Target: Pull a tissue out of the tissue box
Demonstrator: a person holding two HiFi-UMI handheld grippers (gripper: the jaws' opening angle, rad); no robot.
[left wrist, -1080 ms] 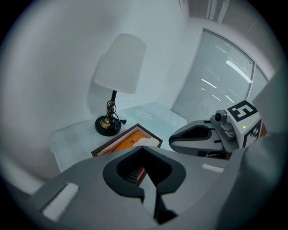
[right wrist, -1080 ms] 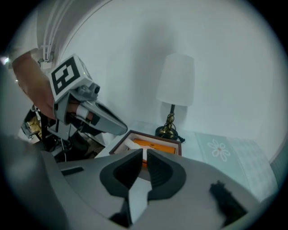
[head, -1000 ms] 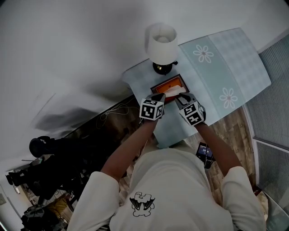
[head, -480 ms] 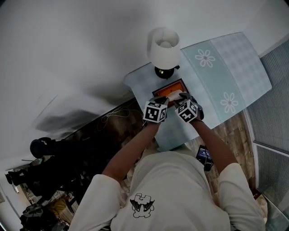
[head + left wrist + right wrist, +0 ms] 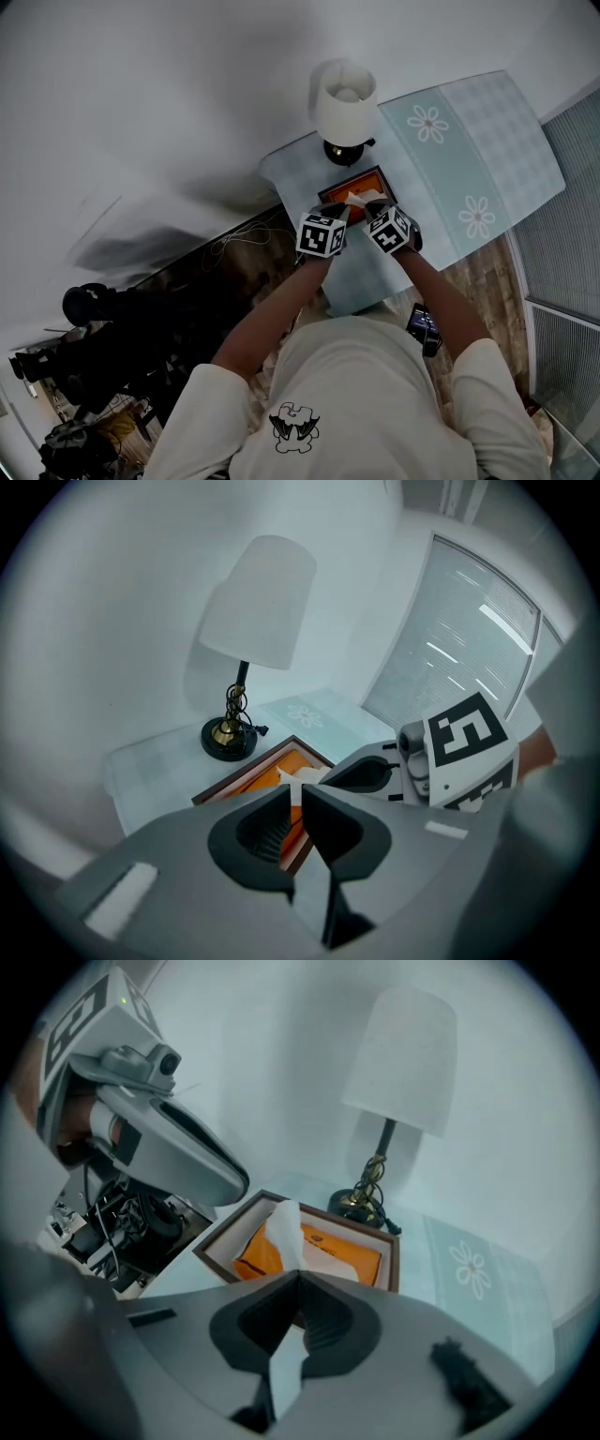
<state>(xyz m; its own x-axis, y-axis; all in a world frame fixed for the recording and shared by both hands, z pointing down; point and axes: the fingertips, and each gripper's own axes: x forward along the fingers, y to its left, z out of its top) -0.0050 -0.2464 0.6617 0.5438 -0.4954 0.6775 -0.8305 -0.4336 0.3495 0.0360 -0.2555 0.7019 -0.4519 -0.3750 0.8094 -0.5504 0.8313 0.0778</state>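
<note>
A dark-framed tissue box (image 5: 373,178) with an orange top sits on the small table, just in front of the lamp. A white tissue (image 5: 284,1230) stands up out of its slot. My right gripper (image 5: 298,1283) is shut on that tissue, which runs up between its jaws. In the head view the right gripper (image 5: 372,208) is at the box's near right edge. My left gripper (image 5: 298,794) hovers over the near left edge of the box (image 5: 246,778), jaws shut with nothing between them. It appears in the head view as the left gripper (image 5: 337,214).
A lamp (image 5: 345,103) with a white shade stands right behind the box. A pale cloth with flower prints (image 5: 469,141) covers the surface to the right. Dark cables and equipment (image 5: 141,328) fill the floor at left. A small dark device (image 5: 424,328) lies near my right elbow.
My right gripper has sunk a little toward the box and now pinches the tissue. The left gripper has stayed where it was.
</note>
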